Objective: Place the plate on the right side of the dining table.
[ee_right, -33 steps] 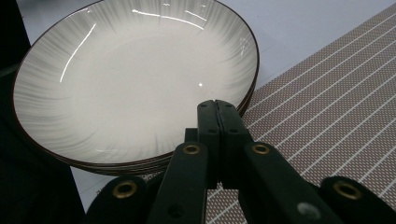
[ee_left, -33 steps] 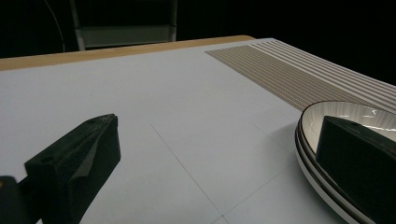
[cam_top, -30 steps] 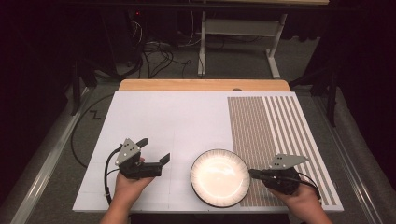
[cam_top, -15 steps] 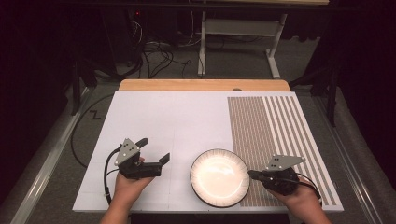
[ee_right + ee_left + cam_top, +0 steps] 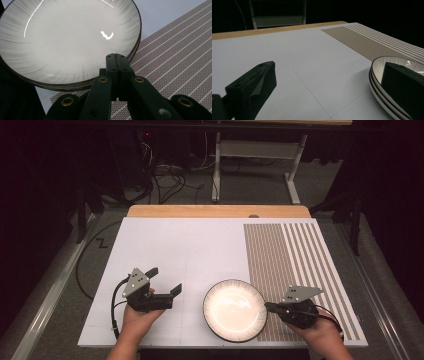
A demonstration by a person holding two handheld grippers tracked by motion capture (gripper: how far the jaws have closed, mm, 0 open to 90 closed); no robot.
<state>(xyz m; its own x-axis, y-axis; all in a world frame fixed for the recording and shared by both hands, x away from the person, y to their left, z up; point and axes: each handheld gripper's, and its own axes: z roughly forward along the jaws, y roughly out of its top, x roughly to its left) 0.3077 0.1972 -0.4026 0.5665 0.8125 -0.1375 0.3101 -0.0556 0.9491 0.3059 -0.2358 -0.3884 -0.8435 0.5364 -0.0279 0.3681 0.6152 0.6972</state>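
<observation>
A stack of white plates with dark rims [image 5: 234, 310] sits near the front edge of the white board [image 5: 190, 245]; the left gripper view shows its layered rims [image 5: 375, 68]. My right gripper [image 5: 269, 307] lies just right of the stack, shut, with its tips at the rim. In the right gripper view its jaws [image 5: 116, 56] are pressed together over the edge of the top plate [image 5: 67, 37], with nothing between them. My left gripper [image 5: 164, 280] rests to the left of the plates, open, pointing toward them. The left gripper's [image 5: 327, 66] jaws stand wide apart over bare board.
A brown striped mat [image 5: 295, 260] covers the right part of the board, and the right hand rests on it. A wooden table edge [image 5: 215, 211] runs along the far side. Beyond it, cables [image 5: 165, 175] and a metal frame [image 5: 250, 150] stand on the dark floor.
</observation>
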